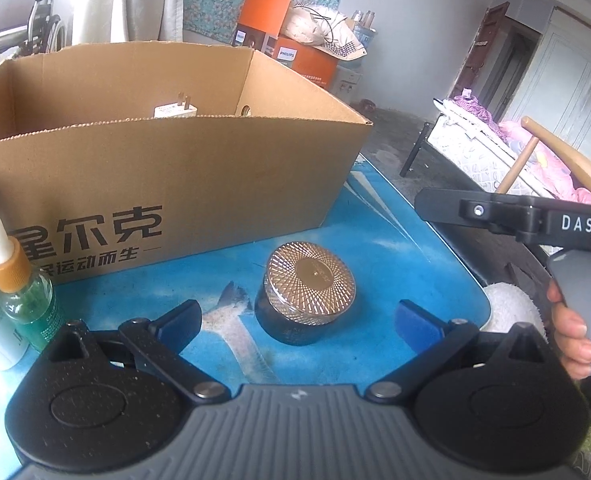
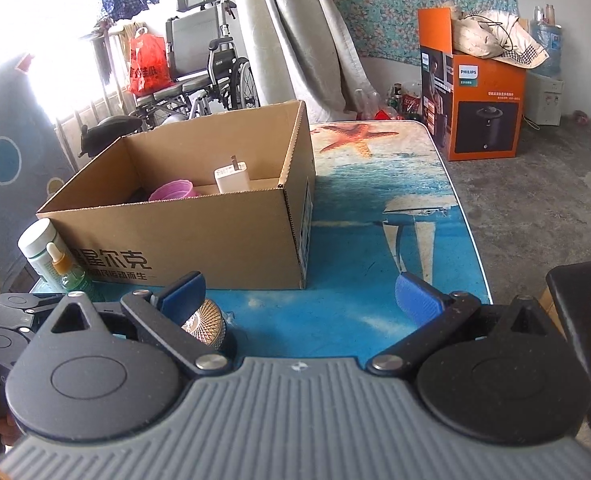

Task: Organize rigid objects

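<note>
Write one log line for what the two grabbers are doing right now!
left gripper: open, facing gold-lidded dark glass jar | right gripper: open, empty | brown cardboard box: holds white charger plug, pink cup

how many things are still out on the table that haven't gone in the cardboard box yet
3: the gold-lidded jar in front of the box, the dropper bottle at its left corner, and a white bottle beside it. Others may be hidden.

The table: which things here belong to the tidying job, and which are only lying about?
For the job: cardboard box, gold-lidded jar, dropper bottle, white bottle, charger, pink cup.

Lying about: orange Philips box, wheelchair, wooden chair.
</note>
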`<state>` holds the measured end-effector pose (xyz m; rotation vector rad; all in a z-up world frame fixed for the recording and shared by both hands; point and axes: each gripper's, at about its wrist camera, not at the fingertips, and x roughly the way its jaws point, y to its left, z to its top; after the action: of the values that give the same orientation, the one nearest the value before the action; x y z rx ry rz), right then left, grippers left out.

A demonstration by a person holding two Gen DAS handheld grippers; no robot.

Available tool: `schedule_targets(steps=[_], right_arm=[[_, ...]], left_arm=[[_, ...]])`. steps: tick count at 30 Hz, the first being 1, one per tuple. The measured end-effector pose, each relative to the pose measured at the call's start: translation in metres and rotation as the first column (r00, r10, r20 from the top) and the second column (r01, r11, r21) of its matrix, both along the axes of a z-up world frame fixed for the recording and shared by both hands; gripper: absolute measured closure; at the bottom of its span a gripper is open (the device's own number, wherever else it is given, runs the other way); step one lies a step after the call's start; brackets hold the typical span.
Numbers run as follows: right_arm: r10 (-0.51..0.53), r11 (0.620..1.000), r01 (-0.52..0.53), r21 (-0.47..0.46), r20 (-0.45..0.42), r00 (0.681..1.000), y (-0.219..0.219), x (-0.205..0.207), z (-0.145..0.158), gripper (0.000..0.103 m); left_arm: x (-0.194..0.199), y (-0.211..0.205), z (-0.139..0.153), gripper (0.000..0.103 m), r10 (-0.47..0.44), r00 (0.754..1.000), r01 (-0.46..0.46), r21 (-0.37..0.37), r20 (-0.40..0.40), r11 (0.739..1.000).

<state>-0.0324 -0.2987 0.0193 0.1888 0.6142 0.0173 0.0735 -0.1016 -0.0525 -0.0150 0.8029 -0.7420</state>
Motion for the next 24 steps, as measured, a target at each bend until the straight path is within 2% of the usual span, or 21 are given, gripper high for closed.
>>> schedule_targets(steps=[3, 7, 10, 13, 18, 24], right_arm=[[0.021, 0.999, -0.021, 0.050, -0.005, 1.000, 0.001, 0.002, -0.002, 0.001], [0.068, 0.984, -0.066, 0.167, -0.008, 0.998, 0.000, 0.006, -0.010, 0.001], [0.074, 0.980, -0.068, 0.186, -0.024, 0.997, 0.002, 0.009, -0.015, 0.001], [0.085, 0.973, -0.074, 0.217, -0.041, 0.996, 0.003, 0.011, -0.022, 0.002], [0.102, 0.956, -0.079, 0.282, -0.068, 0.992, 0.003, 0.020, -0.032, 0.013], [0.131, 0.915, -0.080, 0.395, -0.105, 0.986, 0.006, 0.032, -0.049, 0.033]], left_arm=[[-0.002, -0.003, -0.002, 0.000, -0.003, 1.000, 0.002, 0.034, 0.028, 0.999], [-0.005, -0.012, -0.006, 0.000, -0.014, 0.995, 0.001, 0.128, 0.095, 0.992], [-0.010, -0.022, -0.009, 0.002, -0.047, 0.986, 0.018, 0.182, 0.158, 0.983], [-0.014, -0.030, -0.011, 0.004, -0.080, 0.977, 0.039, 0.205, 0.198, 0.978], [-0.016, -0.041, -0.015, 0.009, -0.111, 0.963, 0.053, 0.233, 0.244, 0.971], [-0.008, -0.044, -0.019, 0.022, -0.096, 0.971, 0.046, 0.220, 0.221, 0.974]])
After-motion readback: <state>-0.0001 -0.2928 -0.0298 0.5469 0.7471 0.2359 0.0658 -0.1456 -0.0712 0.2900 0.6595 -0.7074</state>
